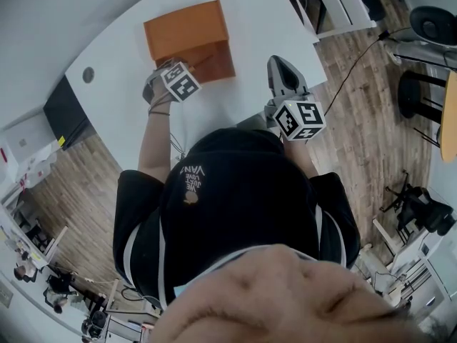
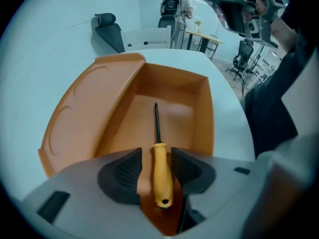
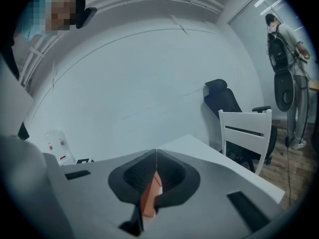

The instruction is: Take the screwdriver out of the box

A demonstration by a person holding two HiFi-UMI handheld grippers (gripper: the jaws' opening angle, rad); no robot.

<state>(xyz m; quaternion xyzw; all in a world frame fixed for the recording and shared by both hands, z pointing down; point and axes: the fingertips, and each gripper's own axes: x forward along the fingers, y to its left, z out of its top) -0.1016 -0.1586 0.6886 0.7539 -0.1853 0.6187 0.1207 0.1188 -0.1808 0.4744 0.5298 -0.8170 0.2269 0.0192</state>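
A screwdriver (image 2: 162, 176) with a yellow handle and a dark shaft lies on the floor of an open orange box (image 2: 204, 113), its tip pointing at the far wall. My left gripper (image 2: 155, 153) points steeply down into the box, open, with the handle between its pads and a gap on each side. In the head view the left gripper (image 1: 170, 66) dips over the near edge of the box (image 1: 189, 38). My right gripper (image 1: 280, 63) hovers over the table to the right of the box, and its jaws (image 3: 156, 156) are shut on nothing.
The box stands on a white table (image 1: 250, 20), its lid (image 2: 84, 113) folded open to the left. A white chair (image 3: 246, 133) and a black office chair (image 3: 222, 98) stand beyond the table's far edge. A person stands far off.
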